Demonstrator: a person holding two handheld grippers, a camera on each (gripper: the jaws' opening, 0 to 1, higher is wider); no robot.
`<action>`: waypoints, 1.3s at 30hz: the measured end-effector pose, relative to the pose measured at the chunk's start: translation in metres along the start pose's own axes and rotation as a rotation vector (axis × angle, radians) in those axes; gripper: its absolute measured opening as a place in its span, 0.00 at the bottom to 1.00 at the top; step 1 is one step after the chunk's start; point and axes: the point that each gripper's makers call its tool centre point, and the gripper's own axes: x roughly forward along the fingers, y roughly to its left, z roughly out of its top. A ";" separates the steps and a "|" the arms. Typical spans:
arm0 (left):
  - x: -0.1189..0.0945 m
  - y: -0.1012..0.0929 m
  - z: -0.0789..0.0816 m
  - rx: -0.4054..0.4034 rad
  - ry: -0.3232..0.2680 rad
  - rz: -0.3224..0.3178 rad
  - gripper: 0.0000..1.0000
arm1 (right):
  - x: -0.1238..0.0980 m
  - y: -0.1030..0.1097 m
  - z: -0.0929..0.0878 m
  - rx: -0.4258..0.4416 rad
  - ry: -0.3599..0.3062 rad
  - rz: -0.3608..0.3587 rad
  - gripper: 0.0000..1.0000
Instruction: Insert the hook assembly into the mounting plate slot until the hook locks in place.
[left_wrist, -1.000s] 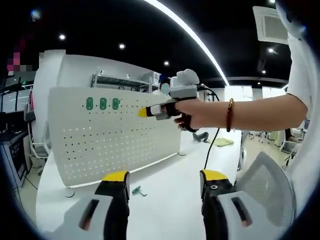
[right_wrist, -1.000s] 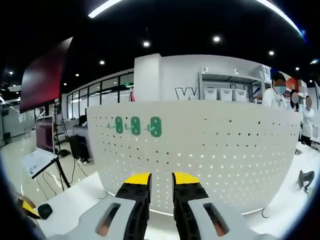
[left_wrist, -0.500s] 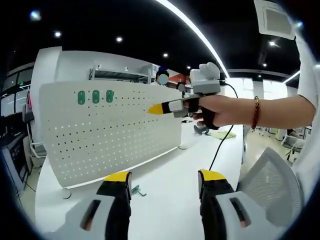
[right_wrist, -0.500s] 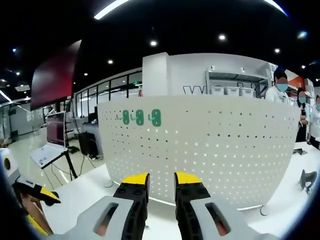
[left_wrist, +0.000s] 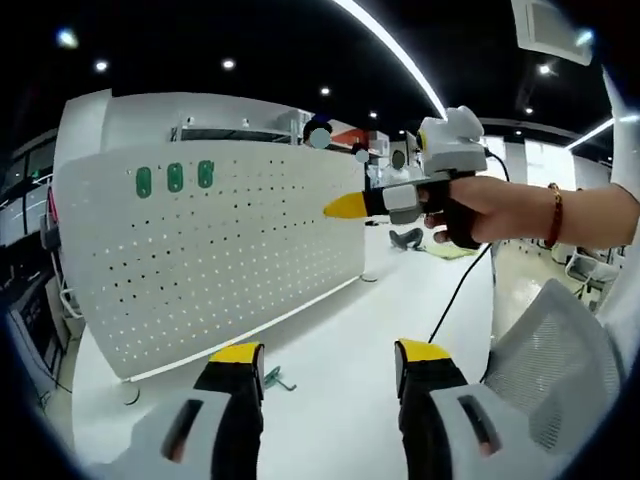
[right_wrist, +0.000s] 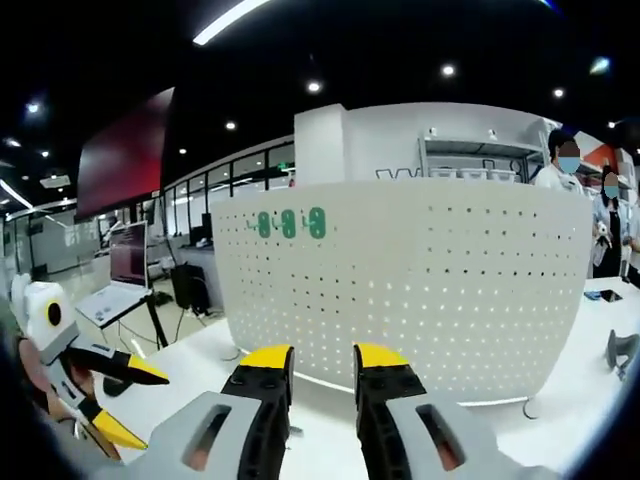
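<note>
1. A white perforated mounting plate (left_wrist: 200, 250) stood upright on a white table (left_wrist: 330, 380), with three green hooks (left_wrist: 175, 178) set in a row near its upper left corner.
2. In the right gripper view, the same mounting plate (right_wrist: 420, 280) curved across the scene, the green hooks (right_wrist: 290, 222) sitting high on its left side.
3. The left gripper (left_wrist: 325, 360) hung above the table with its yellow-tipped jaws spread wide and nothing between them.
4. A small green hook piece (left_wrist: 276, 380) lay on the table just in front of the plate's lower edge, close to the left gripper's left jaw.
5. The right gripper (left_wrist: 350, 206), held in a hand (left_wrist: 470, 205) wearing a beaded bracelet (left_wrist: 553, 215), pointed toward the plate from the right but remained apart from it.
6. In its own view, the right gripper (right_wrist: 318, 358) had its jaws drawn narrow, with a slim gap and nothing held.
7. A mesh chair back (left_wrist: 550, 370) stood at the right.
</note>
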 end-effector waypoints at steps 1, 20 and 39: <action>0.001 0.001 -0.001 0.003 0.005 0.000 0.54 | -0.001 0.001 -0.002 -0.005 0.002 0.007 0.25; 0.039 0.015 -0.033 0.099 0.225 -0.033 0.48 | -0.044 -0.019 -0.030 0.060 0.008 -0.017 0.26; 0.075 0.041 -0.061 0.141 0.361 -0.096 0.47 | -0.063 -0.035 -0.052 0.079 0.040 -0.042 0.27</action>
